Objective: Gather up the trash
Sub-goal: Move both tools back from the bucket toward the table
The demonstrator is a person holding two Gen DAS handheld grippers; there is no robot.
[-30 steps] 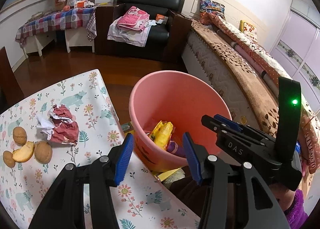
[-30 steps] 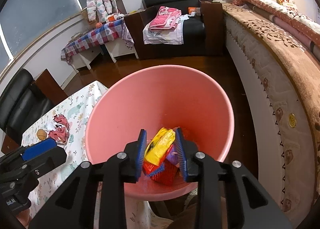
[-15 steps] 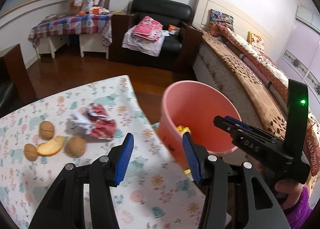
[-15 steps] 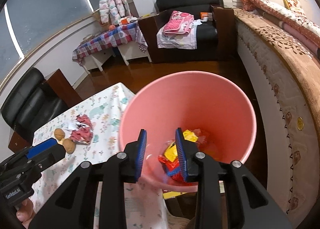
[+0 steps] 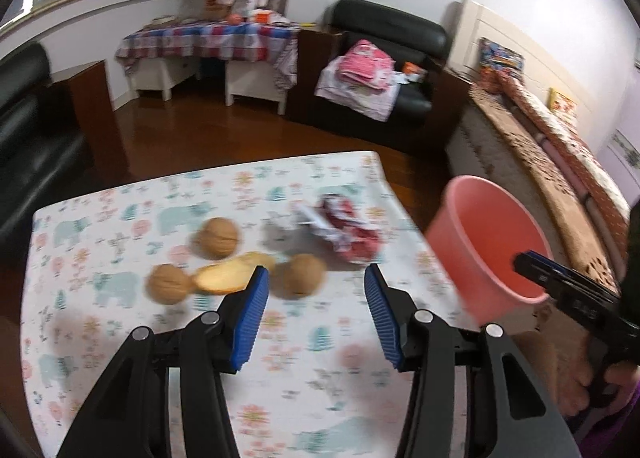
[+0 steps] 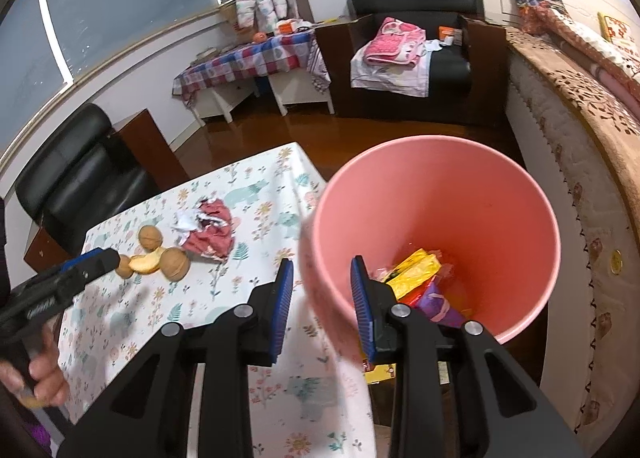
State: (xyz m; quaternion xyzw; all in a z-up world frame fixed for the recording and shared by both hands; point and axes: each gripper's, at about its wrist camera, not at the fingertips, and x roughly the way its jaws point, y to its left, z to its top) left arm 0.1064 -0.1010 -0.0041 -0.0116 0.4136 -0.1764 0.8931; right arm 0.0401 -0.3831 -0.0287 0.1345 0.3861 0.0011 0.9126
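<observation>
The left tool (image 5: 314, 300) hung wide and empty over the surface (image 5: 120, 217) near the walnuts (image 5: 218, 242), while the right tool (image 6: 320, 290) gripped the bucket (image 6: 432, 185) rim.

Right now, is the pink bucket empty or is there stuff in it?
Not empty. The pink bucket holds a yellow wrapper and purple and red scraps at the bottom, but it is far from full.
</observation>
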